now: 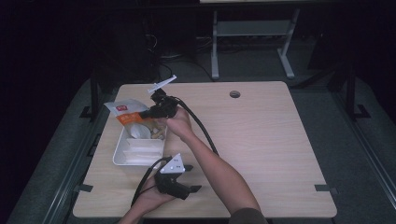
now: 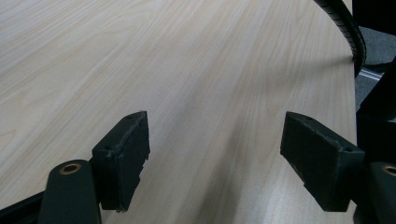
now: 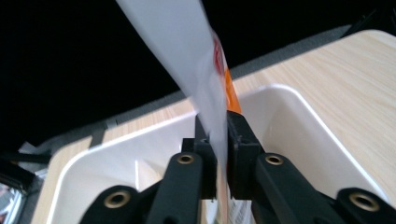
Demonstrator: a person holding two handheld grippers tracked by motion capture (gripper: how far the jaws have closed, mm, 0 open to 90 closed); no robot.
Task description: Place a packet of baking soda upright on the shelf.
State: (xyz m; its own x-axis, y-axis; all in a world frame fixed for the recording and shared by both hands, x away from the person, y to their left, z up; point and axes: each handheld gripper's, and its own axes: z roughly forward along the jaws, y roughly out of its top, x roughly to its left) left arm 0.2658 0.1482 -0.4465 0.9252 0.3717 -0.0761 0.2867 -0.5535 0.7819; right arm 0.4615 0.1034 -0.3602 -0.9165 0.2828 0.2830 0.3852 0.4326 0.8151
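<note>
**Snack bag, held over white tray**

Bag [image 3: 205, 79]: thin, limp, slick film; judged light and prone to slip, best pinched at a flat edge. Right gripper [image 3: 218, 144] clenched on it above the tray [image 3: 299, 107]. Left gripper [image 2: 215, 158] released, jaws wide, resting low over the table [image 2: 187, 70]. Bag's print blurred; tray contents hard to make out.
</note>
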